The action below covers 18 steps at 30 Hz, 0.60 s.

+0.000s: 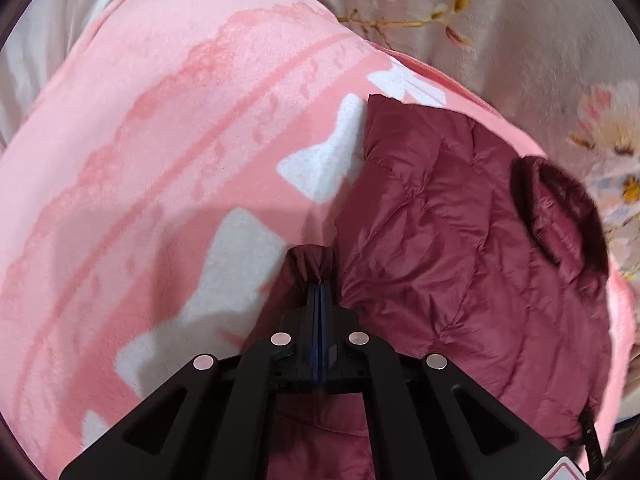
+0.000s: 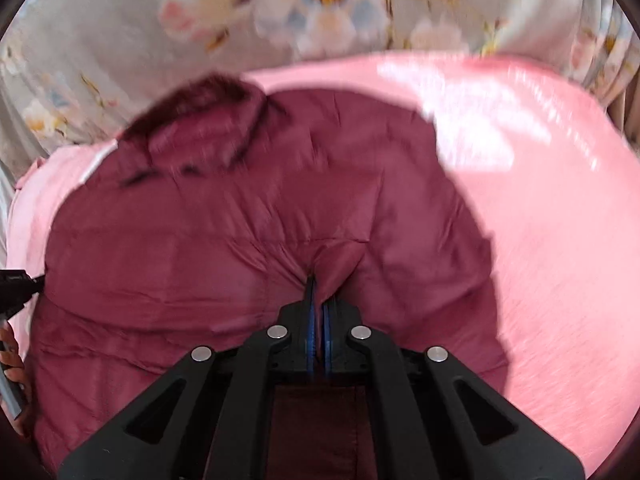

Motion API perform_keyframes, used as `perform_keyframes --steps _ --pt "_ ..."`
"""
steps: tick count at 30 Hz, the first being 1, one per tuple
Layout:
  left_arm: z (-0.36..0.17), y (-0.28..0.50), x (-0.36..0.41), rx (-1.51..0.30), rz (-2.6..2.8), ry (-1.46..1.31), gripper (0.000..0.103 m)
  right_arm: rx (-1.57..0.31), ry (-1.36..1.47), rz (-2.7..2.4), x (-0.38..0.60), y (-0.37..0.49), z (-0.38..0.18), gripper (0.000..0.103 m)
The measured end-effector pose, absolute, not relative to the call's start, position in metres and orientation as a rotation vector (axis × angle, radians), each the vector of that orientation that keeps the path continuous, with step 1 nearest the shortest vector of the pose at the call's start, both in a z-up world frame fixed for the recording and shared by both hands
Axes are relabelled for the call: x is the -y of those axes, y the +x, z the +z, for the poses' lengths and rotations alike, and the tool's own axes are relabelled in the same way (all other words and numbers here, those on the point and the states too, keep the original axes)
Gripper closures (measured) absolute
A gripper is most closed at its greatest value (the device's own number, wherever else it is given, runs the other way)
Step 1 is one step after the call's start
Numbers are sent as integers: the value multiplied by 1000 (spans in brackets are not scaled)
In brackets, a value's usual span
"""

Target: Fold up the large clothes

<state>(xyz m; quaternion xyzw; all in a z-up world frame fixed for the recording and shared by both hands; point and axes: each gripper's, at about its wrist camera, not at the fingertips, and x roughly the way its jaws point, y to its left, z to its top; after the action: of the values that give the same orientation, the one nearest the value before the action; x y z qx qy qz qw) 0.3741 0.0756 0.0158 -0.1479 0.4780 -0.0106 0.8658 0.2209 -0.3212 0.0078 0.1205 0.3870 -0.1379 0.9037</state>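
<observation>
A maroon quilted puffer jacket with a dark fur-trimmed hood lies on a pink blanket. My left gripper is shut on a bunched edge of the jacket at its left side. In the right wrist view the jacket fills the middle, its hood at the far left. My right gripper is shut on a pinched fold of the jacket's fabric. The left gripper's black body shows at the left edge of the right wrist view.
The pink blanket with white bow shapes covers a bed. A grey floral sheet lies beyond it, also in the right wrist view. A hand shows at the left edge.
</observation>
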Motion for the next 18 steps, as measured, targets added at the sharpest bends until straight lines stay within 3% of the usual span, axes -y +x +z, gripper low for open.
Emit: perform_keyframes --steps 9,10,18 --pt "19 364 -57 -967 36 -109 101 -808 221 -306 318 210 19 99" --pt "25 359 -59 -958 44 -96 96 -792 224 -312 318 205 27 96" --pt "90 342 -40 -834 -36 -66 95 -660 200 -229 294 206 84 94"
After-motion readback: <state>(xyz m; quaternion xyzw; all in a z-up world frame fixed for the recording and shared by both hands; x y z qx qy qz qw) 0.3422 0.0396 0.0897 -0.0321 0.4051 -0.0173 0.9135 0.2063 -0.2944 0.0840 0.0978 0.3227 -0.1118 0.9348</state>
